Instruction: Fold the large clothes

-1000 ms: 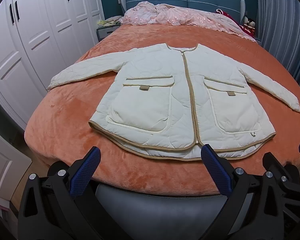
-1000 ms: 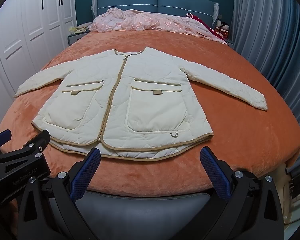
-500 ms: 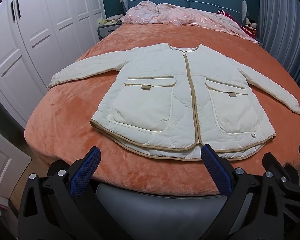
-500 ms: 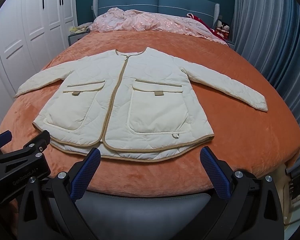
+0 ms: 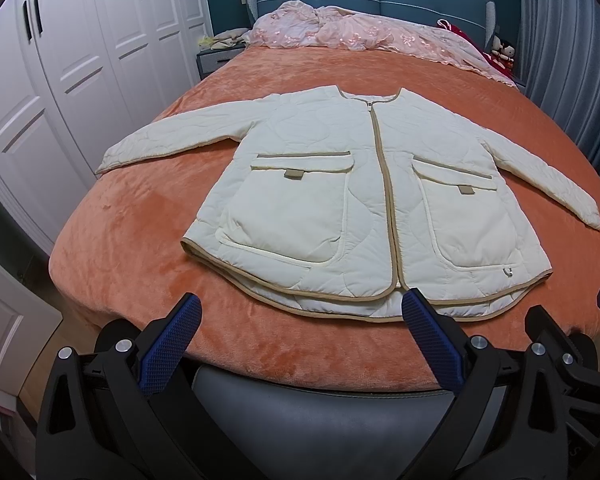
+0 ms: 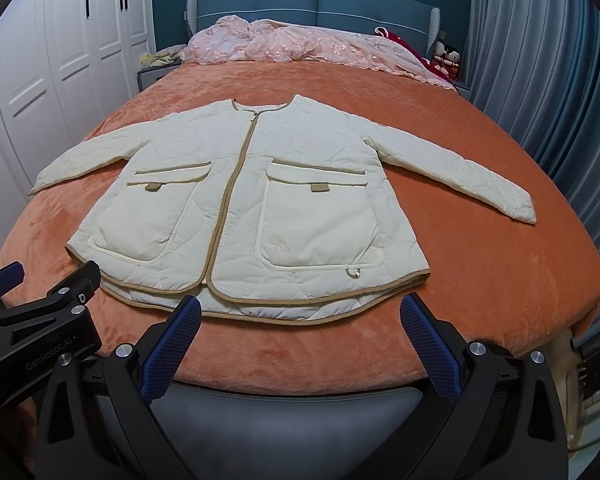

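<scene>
Orange bedding covers the bed (image 5: 148,248), with white wardrobe doors (image 5: 80,60) along one side and a pink quilt (image 6: 300,46) heaped at the head end. On the bed's middle, reaching toward its foot edge, a cream jacket (image 5: 340,200) lies flat, front up, zipped, both sleeves spread outward. The left gripper (image 5: 300,340) and right gripper (image 6: 300,340) hang off the foot edge, fingers spread wide, holding nothing.

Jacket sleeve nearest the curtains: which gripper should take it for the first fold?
Right, probably. The right gripper hovers open nearer that sleeve of the jacket; the left gripper sits toward the wardrobe side.
</scene>
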Demonstrator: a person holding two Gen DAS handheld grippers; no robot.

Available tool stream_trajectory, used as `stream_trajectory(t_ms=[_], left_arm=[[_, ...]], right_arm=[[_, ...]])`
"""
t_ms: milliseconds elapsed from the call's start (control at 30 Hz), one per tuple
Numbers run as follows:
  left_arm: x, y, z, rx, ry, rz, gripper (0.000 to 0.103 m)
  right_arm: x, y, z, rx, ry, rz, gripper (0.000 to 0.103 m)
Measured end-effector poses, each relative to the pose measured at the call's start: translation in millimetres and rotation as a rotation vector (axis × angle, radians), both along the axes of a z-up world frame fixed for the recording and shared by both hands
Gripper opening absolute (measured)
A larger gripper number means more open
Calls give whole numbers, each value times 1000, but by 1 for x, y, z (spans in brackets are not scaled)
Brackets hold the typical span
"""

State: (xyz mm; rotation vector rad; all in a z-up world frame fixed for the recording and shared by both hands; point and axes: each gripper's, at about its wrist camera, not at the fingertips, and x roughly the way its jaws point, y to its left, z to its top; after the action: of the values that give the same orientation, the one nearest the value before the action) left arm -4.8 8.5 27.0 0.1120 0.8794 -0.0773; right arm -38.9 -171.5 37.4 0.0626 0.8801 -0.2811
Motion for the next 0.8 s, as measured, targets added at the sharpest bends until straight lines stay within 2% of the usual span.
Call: stream_trajectory(t_ms=[800], left_arm=[[1,-1,-3,-2,-1,-2,97]], right_arm=[[0,0,0,0,1,1,98]])
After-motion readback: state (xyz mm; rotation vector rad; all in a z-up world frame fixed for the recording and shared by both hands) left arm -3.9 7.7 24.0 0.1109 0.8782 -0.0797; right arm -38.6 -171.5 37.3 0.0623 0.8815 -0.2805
